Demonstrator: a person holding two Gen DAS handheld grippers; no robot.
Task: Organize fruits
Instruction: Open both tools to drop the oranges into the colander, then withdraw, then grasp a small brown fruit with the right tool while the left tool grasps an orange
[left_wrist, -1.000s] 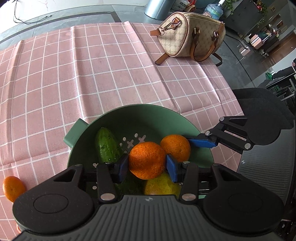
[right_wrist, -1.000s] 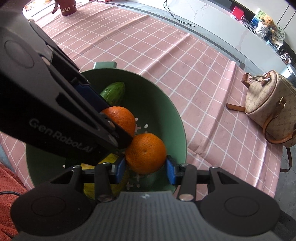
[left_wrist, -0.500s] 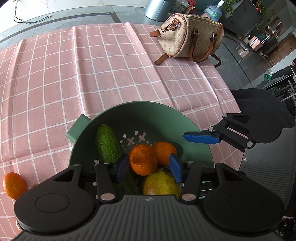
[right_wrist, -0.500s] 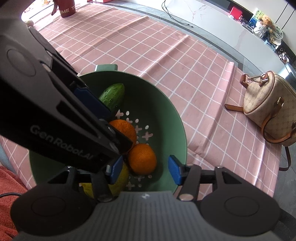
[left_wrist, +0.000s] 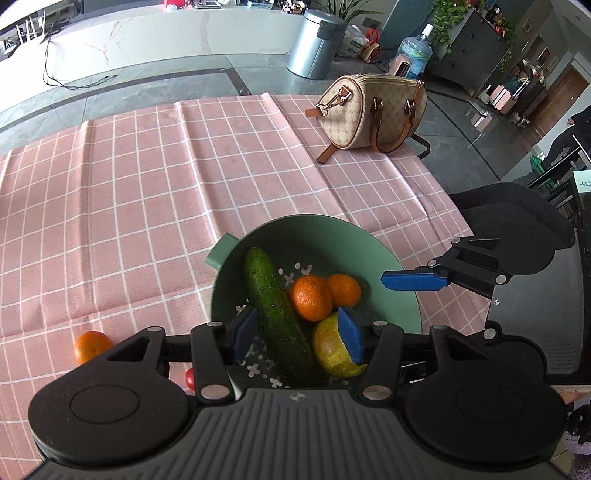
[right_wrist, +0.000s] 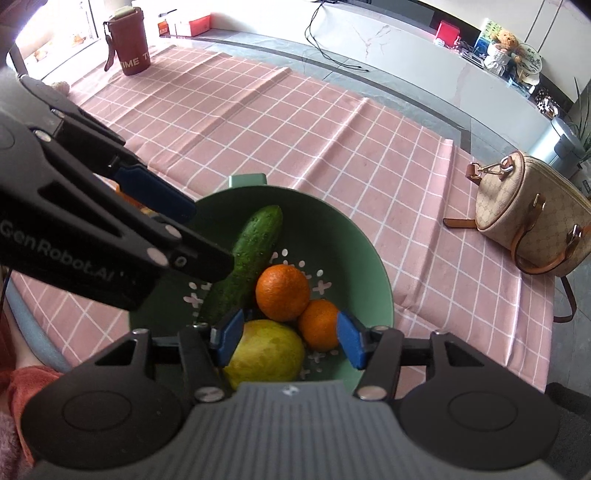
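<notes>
Both oranges (right_wrist: 282, 292) now loose in green colander (right_wrist: 373, 258), left tongs (left_wrist: 297, 334) apparently apart and empty, right tongs (right_wrist: 288, 338) opening, empty.

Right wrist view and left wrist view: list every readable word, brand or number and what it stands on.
"GenRobot.AI" on the side of the left gripper, seen in the right wrist view.
"TIME T", cut off at the edge, on the red-brown bottle at the far end of the tablecloth.
The handbag has a repeating pattern, too small to read.
Items on the far counter: too small to read.
Left wrist view: no readable text.
</notes>
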